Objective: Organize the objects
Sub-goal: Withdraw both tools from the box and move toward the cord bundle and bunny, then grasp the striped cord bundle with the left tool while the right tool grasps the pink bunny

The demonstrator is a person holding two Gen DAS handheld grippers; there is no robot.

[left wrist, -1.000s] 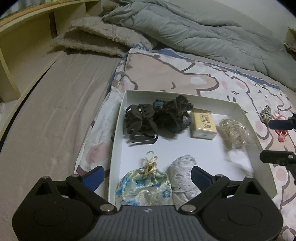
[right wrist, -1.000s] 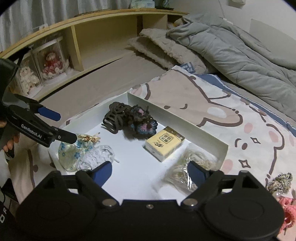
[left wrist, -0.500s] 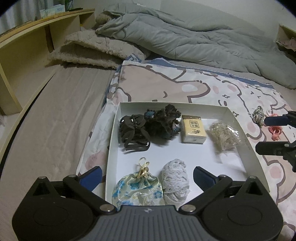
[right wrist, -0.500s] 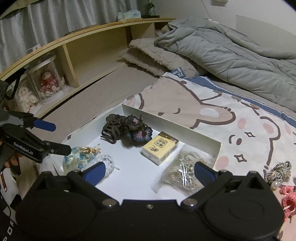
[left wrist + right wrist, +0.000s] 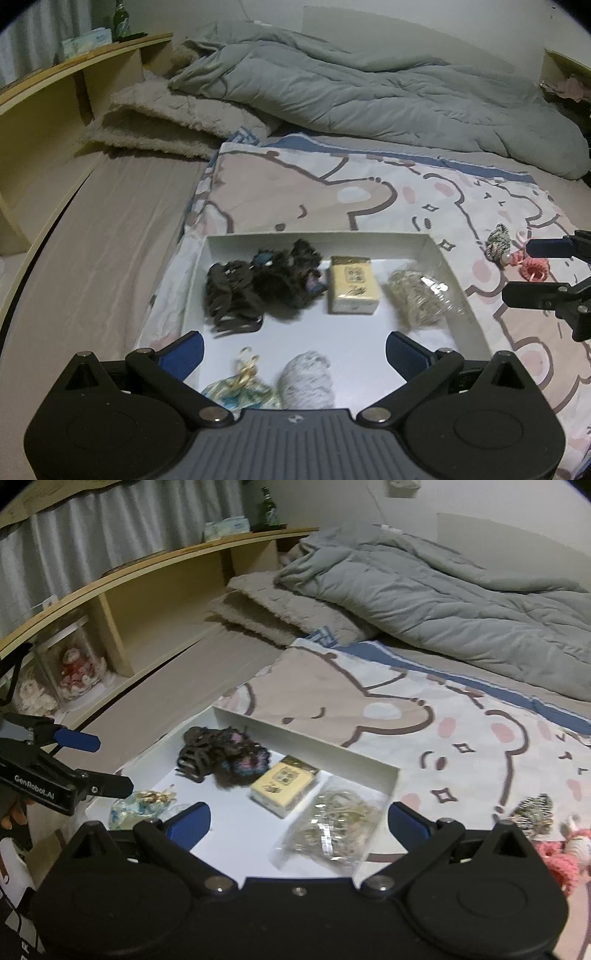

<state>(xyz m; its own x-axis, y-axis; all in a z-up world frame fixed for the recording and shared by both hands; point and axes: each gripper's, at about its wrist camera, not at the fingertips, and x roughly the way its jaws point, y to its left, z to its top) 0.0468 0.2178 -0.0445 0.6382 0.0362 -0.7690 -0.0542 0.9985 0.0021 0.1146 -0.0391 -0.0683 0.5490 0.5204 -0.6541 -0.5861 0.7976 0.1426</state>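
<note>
Left wrist view: I saw both hand-held grippers, left (image 5: 293, 354) and right (image 5: 299, 821), gaping wide (nothing held) over the white tray (image 5: 456, 284).

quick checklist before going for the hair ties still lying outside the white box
1. Right tool open and holding nothing: ok.
2. Left tool open and holding nothing: ok.
3. Striped scrunchie and pink crochet piece lie on the cartoon blanket, outside the box: ok, in plain view.
4. Free floor in the white box for more items: ok, a bare patch shows mid-box.
5. Bag of rubber bands fully inside the box: ok.
6. How many pink pieces there are: cannot tell, blurred.
</note>
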